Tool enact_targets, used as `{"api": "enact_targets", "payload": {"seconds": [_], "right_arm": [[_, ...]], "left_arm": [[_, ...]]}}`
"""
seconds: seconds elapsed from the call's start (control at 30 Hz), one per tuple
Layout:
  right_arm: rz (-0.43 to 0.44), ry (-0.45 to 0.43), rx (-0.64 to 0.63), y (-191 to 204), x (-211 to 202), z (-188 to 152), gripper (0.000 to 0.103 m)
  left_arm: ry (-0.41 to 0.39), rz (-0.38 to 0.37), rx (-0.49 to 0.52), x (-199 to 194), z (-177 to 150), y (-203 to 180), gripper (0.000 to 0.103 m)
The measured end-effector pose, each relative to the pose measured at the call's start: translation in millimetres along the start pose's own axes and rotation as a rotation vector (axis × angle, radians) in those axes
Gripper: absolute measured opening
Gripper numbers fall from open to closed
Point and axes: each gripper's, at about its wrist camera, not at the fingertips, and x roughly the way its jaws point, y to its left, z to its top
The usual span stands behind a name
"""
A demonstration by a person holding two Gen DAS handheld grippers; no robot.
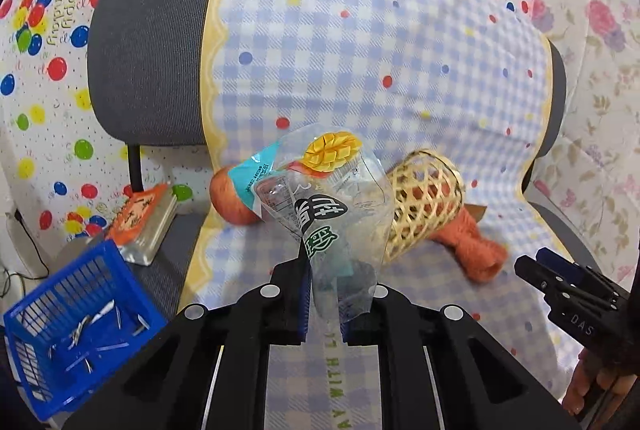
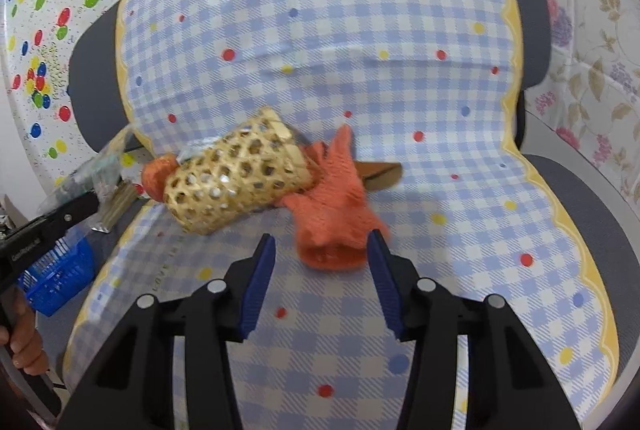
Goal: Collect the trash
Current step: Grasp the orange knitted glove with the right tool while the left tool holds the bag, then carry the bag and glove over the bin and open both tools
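Observation:
My left gripper (image 1: 324, 294) is shut on a clear plastic snack wrapper (image 1: 320, 189) with a mango picture and dark lettering. The wrapper stands up from the jaws above the checked seat cloth (image 1: 360, 49). The same gripper shows at the left edge of the right wrist view, with the crumpled wrapper (image 2: 100, 165) at its tip. My right gripper (image 2: 320, 242) is open, low over the seat. The cuff of an orange knitted glove (image 2: 332, 213) lies between its fingertips, and the pads do not press it. The right gripper's fingers (image 1: 560, 282) also show at the right of the left wrist view.
A woven bamboo tube basket (image 2: 236, 173) lies on its side across the glove on the chair seat. A blue plastic basket (image 1: 80, 310) with several scraps stands at the left. An orange-topped packet (image 1: 140, 222) sits beside it. A brown card piece (image 2: 380, 171) lies behind the glove.

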Motion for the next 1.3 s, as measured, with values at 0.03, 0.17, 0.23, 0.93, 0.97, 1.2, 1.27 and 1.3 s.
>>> {"api": "enact_targets", "payload": {"seconds": [0.03, 0.17, 0.23, 0.93, 0.97, 1.2, 1.27, 1.3], "right_arm": [[-0.005, -0.004, -0.007, 2, 1, 2, 0.058], [-0.028, 0.017, -0.022, 1, 18, 8, 0.065], [-0.041, 0.049, -0.038, -1, 34, 8, 0.065], [-0.091, -0.066, -0.028, 1, -11, 43, 0.014], [-0.1, -0.084, -0.026, 0, -23, 46, 0.014], [-0.121, -0.093, 0.015, -14, -70, 32, 0.014], [-0.114, -0.079, 0.047, -23, -81, 23, 0.014], [-0.113, -0.077, 0.056, -25, -85, 19, 0.014]], "left_arm": [[0.002, 0.003, 0.0, 3, 1, 0, 0.012], [0.008, 0.007, 0.001, 11, 2, 3, 0.012], [0.018, 0.003, 0.002, 17, 0, 5, 0.012], [0.015, -0.037, 0.021, 4, -3, -8, 0.012], [0.008, -0.041, 0.026, -1, -3, -10, 0.012], [-0.006, -0.082, 0.051, -27, -11, -20, 0.012], [-0.002, -0.104, 0.066, -34, -17, -28, 0.012], [0.0, -0.111, 0.073, -36, -20, -31, 0.012]]}}
